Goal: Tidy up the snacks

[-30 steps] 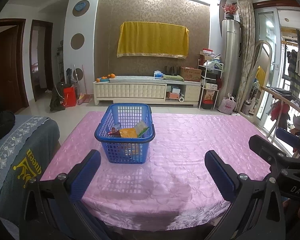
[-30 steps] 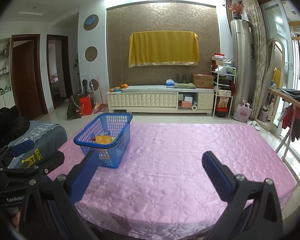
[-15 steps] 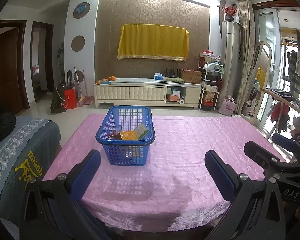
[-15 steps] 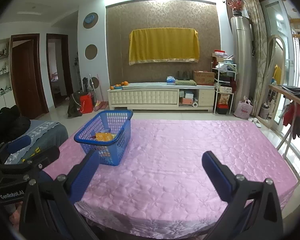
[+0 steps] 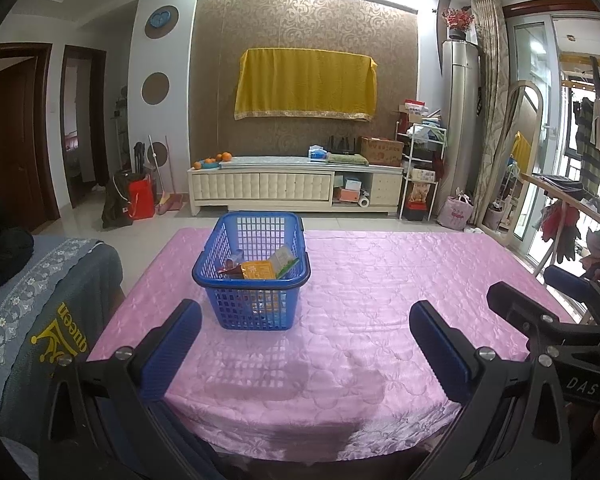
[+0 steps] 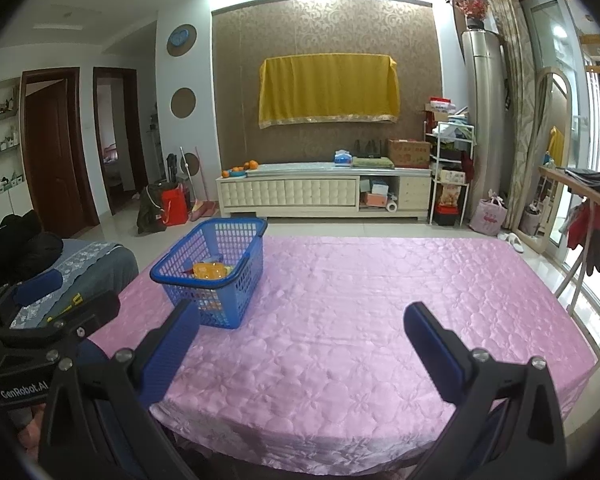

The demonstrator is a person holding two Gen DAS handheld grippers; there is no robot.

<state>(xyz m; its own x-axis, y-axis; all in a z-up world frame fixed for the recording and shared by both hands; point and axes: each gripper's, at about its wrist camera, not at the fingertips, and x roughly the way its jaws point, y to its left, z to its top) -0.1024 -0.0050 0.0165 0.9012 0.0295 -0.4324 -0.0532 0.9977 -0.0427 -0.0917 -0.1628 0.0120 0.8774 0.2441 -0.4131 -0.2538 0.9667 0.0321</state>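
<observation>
A big table under a pink quilted cloth [image 5: 380,280] fills the middle of both views, its near edge curving just below the grippers. Beyond it, across a pale tiled floor, a long cream cabinet [image 5: 296,188] runs along a brown patterned wall, and a yellow cloth [image 5: 306,84] hangs on that wall above it. On the cabinet's left end sits a small pile of oranges [image 5: 216,159]. A grey blanket [image 5: 40,304] with yellow lettering lies off the table's left side.

On to the table itself: a blue plastic basket [image 5: 224,252] stands upright on the cloth, left of centre and toward the near half. Inside it lie the snacks [image 5: 258,270], an orange packet in front, a pale green-edged one leaning beside it at the right, something red tucked at the left. From the right wrist view the basket [image 6: 172,270] sits off to the left, with the orange packet showing over its rim.

Now the grippers. The left gripper [image 5: 306,346] is held low above the near edge of the table, jaws spread wide, nothing between the blue pads, the basket just ahead and a little left of the gap. The right gripper [image 6: 302,346] is likewise wide apart and holding nothing, over bare pink cloth, the basket just beyond its left pad. The two are side by side, each catching the other's black frame at the edge of its view.
</observation>
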